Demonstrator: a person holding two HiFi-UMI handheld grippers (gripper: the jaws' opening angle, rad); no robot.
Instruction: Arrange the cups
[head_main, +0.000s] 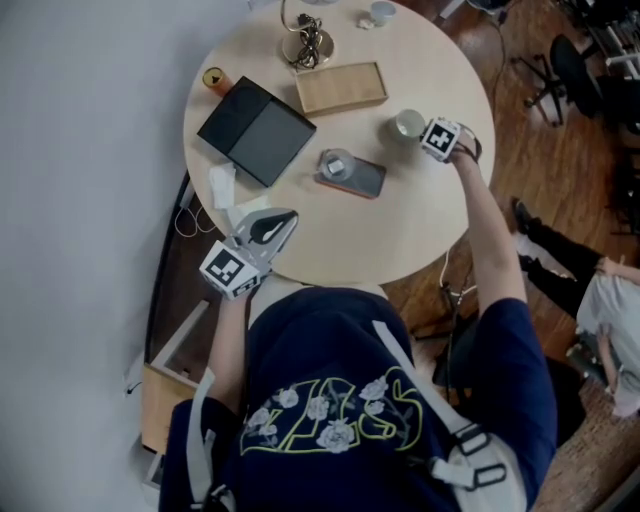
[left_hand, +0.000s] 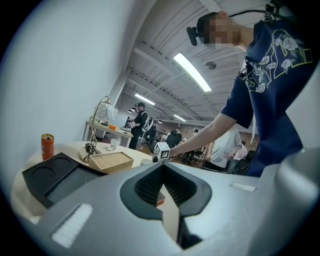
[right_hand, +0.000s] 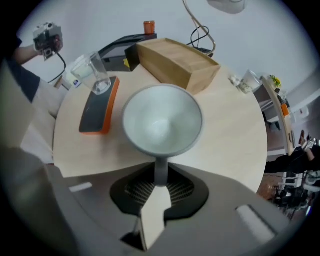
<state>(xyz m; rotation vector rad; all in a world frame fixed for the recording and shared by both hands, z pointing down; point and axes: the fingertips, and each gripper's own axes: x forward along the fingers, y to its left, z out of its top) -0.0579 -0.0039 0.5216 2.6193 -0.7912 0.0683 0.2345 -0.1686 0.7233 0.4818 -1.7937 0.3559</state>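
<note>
A pale grey cup (head_main: 406, 123) stands on the round table (head_main: 420, 230) at its right side. My right gripper (head_main: 428, 132) points steeply down onto it. In the right gripper view the cup (right_hand: 161, 122) shows from above, empty, and its handle runs into the right gripper (right_hand: 160, 175), which is shut on it. A clear glass (head_main: 336, 165) stands on a dark tray with an orange edge (head_main: 365, 180), left of the cup. My left gripper (head_main: 270, 230) hovers at the table's near left edge, shut and holding nothing; it (left_hand: 163, 167) points across the table.
A wooden box (head_main: 341, 87), a black tray (head_main: 256, 130), an orange can (head_main: 214, 78) and a lamp base with cable (head_main: 306, 45) fill the far half. A small cup (head_main: 381, 12) sits at the far edge. A white packet (head_main: 222, 185) lies left. Office chairs and a person are at the right.
</note>
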